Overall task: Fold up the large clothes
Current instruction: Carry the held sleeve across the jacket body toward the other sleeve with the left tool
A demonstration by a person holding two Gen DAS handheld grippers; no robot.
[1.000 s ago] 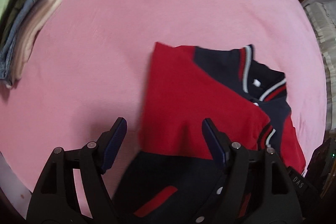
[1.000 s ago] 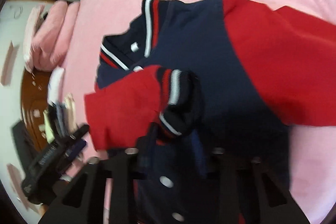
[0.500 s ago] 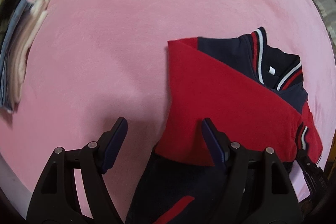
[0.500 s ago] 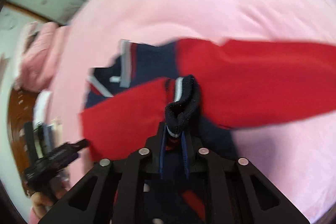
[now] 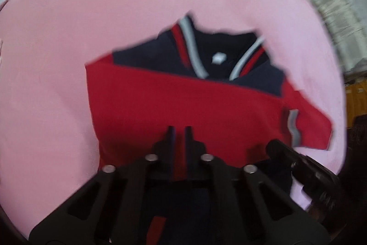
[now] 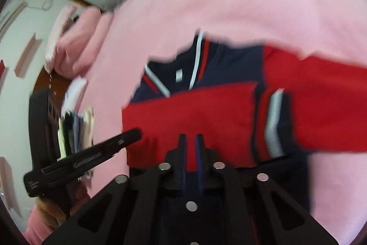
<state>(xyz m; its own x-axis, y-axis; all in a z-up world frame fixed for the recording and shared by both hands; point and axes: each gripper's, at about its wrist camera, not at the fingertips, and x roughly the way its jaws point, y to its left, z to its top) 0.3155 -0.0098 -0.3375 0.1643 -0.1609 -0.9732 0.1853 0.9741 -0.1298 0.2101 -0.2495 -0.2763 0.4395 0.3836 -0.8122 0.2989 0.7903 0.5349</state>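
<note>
Red and navy varsity jacket [image 5: 183,98] lies on the soft pink blanket [image 5: 114,4], sleeves folded across the chest, striped ribbed collar [image 5: 188,45] at the far end and ribbed cuff [image 6: 273,123] on top. Left gripper [image 5: 178,130] and right gripper [image 6: 190,138] both look nearly closed over the near red fabric; can't tell if they're actually pinching it, it's blurry. Lots of bare pink around the jacket; a clothes stack [image 6: 75,128] sits off left.

Bare pink blanket [image 5: 114,4] surrounds the jacket [image 5: 183,102]; clothes stack [image 6: 78,130] stands left.
</note>
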